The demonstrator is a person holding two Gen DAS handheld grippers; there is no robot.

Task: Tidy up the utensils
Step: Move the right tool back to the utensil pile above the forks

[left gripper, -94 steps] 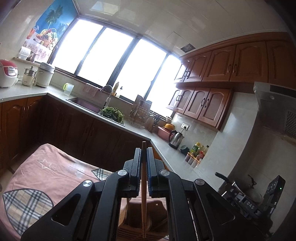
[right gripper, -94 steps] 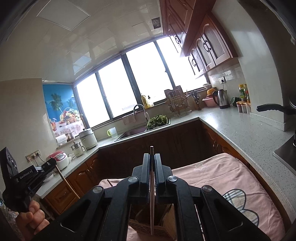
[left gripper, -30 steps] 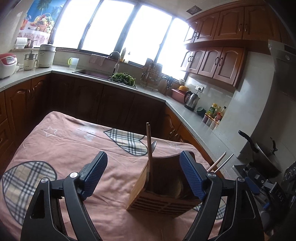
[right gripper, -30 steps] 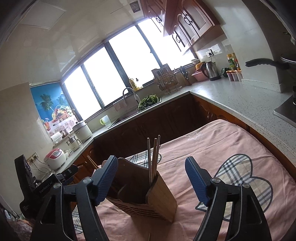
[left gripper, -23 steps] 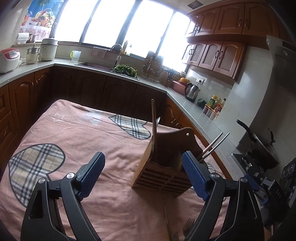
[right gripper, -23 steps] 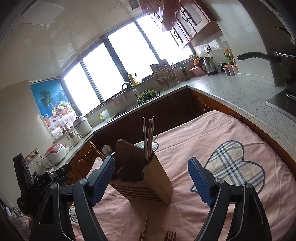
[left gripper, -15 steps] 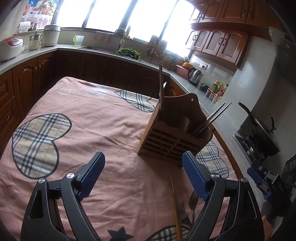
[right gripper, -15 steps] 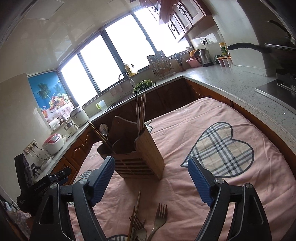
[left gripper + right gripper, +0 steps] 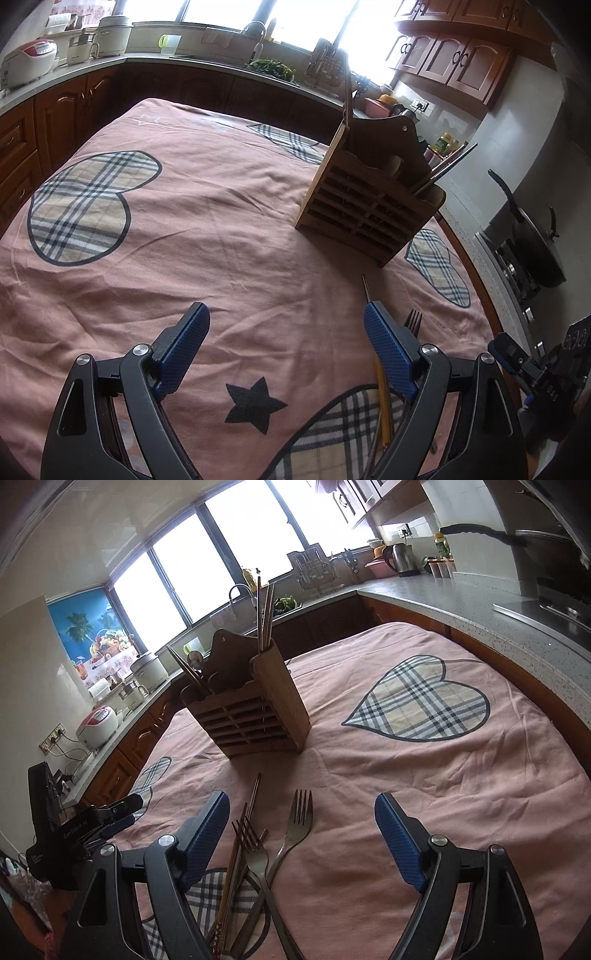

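Left gripper [image 9: 284, 343] spread wide, nothing between its ribbed blue pads, low in frame over the wrinkled pink tablecloth [image 9: 221, 229] with plaid hearts and a black star. Right gripper [image 9: 303, 830] also spread and empty, lower centre of its view. Slatted wooden holder [image 9: 251, 705] stands upright on the cloth, upper centre-left of the right view, upper right of the left view; thin chopsticks [image 9: 265, 616] stick out of its right compartment. Loose metal forks [image 9: 295, 830] and wooden chopsticks [image 9: 236, 853] lie on the cloth between holder and right gripper, beside its left pad.
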